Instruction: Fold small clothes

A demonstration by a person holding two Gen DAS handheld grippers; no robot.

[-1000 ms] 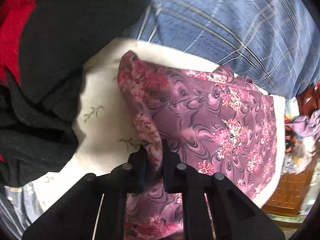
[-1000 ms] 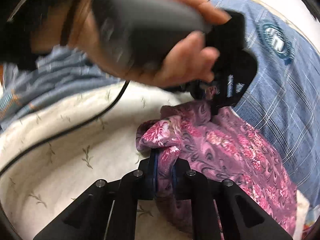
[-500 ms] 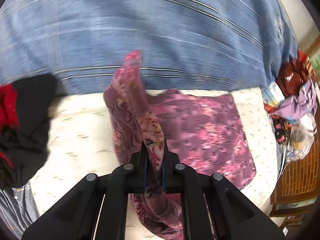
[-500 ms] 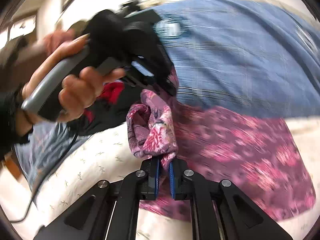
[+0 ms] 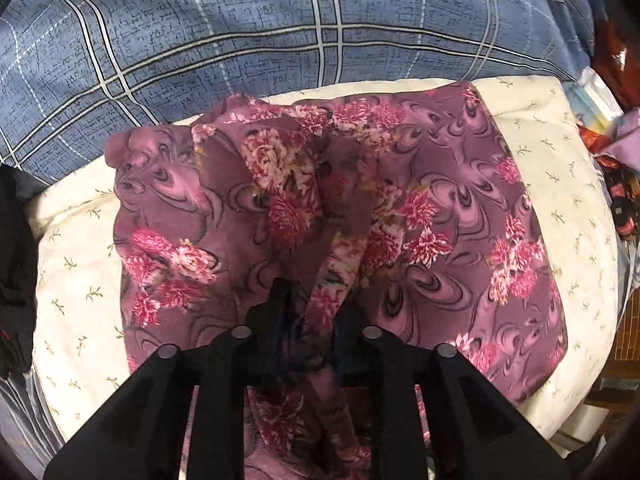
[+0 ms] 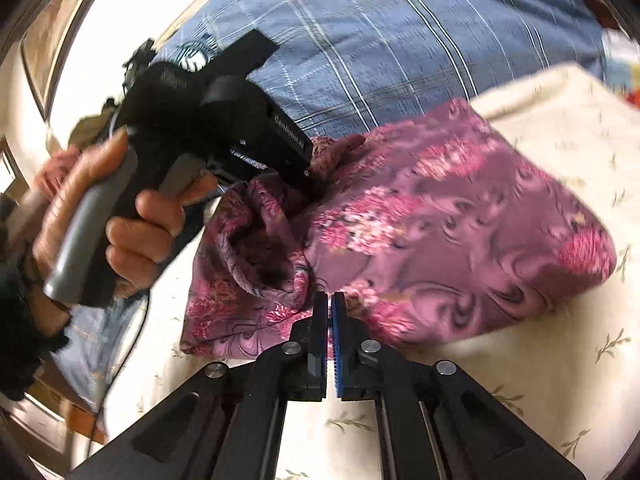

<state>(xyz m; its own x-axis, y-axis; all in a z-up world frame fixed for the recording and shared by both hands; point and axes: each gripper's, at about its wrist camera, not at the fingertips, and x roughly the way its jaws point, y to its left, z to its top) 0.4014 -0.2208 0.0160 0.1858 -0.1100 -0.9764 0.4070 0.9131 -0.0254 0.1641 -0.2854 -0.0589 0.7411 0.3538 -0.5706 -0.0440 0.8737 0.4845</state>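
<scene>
A purple garment with pink flowers [image 5: 440, 216] lies folded over on a cream cushion [image 5: 72, 280]. My left gripper [image 5: 310, 300] stands low over its near edge, jaws a little apart, with a ridge of the cloth between them. In the right wrist view the garment [image 6: 460, 232] lies ahead. My right gripper [image 6: 330, 300] has its jaws nearly together at the cloth's near edge, with no cloth between them that I can see. The left gripper body, held by a hand [image 6: 132, 216], presses into the cloth's far left corner.
A blue plaid cover [image 5: 280, 32] rises behind the cushion. Dark clothes [image 5: 12, 264] lie at the left edge. Colourful clutter [image 5: 612, 152] sits at the right edge. A cable hangs below the hand [image 6: 132, 344].
Both grippers carried the lifted edge of the garment across and down onto the cloth. The fold now lies flat. The right gripper no longer has cloth between its jaws.
</scene>
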